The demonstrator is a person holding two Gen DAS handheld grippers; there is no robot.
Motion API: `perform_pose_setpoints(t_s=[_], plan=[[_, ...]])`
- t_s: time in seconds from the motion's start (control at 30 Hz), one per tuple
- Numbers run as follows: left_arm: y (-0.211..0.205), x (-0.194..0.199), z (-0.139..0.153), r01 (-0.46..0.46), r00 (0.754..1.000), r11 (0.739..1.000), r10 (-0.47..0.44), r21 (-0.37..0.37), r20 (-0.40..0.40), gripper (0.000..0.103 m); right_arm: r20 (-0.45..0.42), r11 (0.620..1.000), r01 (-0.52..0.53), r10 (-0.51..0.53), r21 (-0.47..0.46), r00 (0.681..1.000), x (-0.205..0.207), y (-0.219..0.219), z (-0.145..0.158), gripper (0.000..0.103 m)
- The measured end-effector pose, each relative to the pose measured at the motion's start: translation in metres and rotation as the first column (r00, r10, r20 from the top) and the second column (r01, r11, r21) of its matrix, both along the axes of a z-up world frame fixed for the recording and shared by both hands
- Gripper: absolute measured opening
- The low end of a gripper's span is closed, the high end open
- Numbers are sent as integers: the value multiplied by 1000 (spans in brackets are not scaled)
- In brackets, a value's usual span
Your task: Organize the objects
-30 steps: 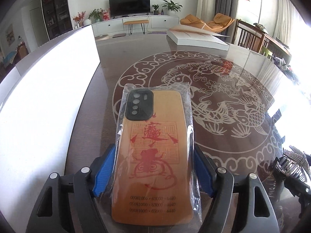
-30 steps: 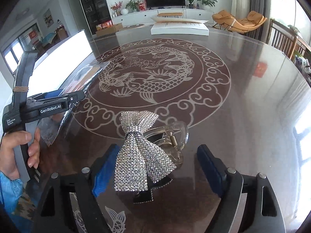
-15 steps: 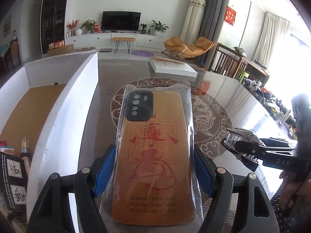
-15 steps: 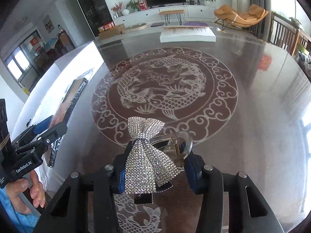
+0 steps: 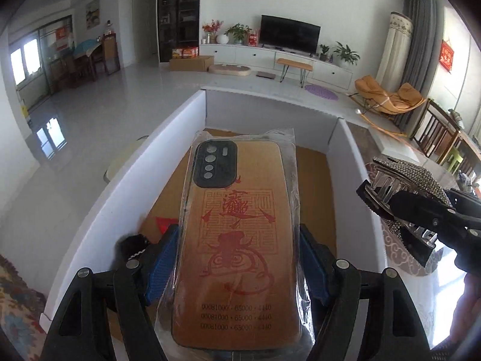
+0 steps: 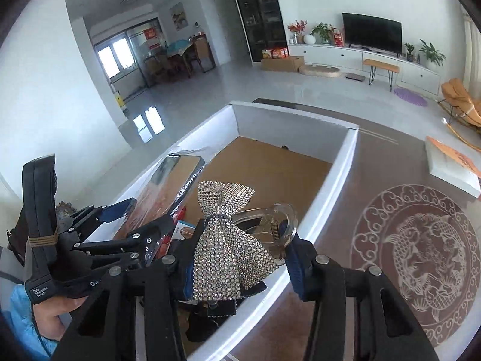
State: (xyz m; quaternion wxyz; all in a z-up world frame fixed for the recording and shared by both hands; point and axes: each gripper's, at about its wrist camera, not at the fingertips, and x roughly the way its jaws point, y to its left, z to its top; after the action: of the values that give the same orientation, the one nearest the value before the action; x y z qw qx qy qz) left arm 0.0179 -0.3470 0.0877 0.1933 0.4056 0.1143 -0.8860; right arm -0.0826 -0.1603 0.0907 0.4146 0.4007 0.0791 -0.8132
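Note:
My left gripper (image 5: 237, 258) is shut on an orange phone case (image 5: 237, 234) in a clear plastic bag, with red printed characters. It holds the case in the air above the open white box (image 5: 192, 108) with a brown floor. My right gripper (image 6: 237, 258) is shut on a rhinestone bow hair clip (image 6: 228, 240) with a clear claw, held over the box's near right wall (image 6: 336, 180). The hair clip also shows in the left wrist view (image 5: 409, 177), to the right of the phone case. The phone case shows in the right wrist view (image 6: 168, 186), to the left of the clip.
Small items lie on the box floor: a red piece (image 5: 163, 224) and a black object (image 5: 132, 246). The dark table with a fish pattern (image 6: 421, 255) lies right of the box. A flat white box (image 6: 451, 165) sits at the table's far side.
Both grippers lifted off the table and swung left over the white box, carrying the phone case and the hair clip. The right gripper closed on the hair clip a second ago.

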Motion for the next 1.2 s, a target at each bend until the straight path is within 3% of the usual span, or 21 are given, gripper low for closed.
perform_pose_setpoints(t_s=[0.13, 0.2, 0.3, 0.53, 0.63, 0.83, 0.97, 1.2], plan=[[-28, 1, -29, -60, 992, 996, 51, 71, 118, 74, 63, 993, -57, 50, 103, 997, -5, -49, -44, 55], [-30, 2, -29, -58, 993, 994, 48, 97, 105, 75, 100, 991, -70, 58, 117, 993, -5, -53, -57, 56], [-23, 2, -24, -81, 990, 997, 79, 5, 116, 94, 101, 991, -70, 59, 111, 993, -3, -45, -54, 63], [7, -2, 7, -156, 971, 973, 183, -170, 152, 95, -5, 997, -24, 25, 80, 1000, 2, -14, -4, 86], [14, 4, 10, -163, 966, 965, 198, -207, 164, 96, 12, 995, -14, 12, 99, 1000, 1, -6, -2, 88], [21, 22, 8, -135, 979, 989, 142, -55, 147, 96, 72, 986, 10, -22, 167, 997, 1, 3, -10, 88], [29, 26, 10, -132, 980, 986, 146, -106, 138, 96, 93, 982, 18, -36, 191, 995, 2, 5, -12, 88], [26, 29, 14, -144, 981, 985, 155, -99, 118, 96, 85, 978, 9, -27, 207, 996, 7, -6, -16, 88]])
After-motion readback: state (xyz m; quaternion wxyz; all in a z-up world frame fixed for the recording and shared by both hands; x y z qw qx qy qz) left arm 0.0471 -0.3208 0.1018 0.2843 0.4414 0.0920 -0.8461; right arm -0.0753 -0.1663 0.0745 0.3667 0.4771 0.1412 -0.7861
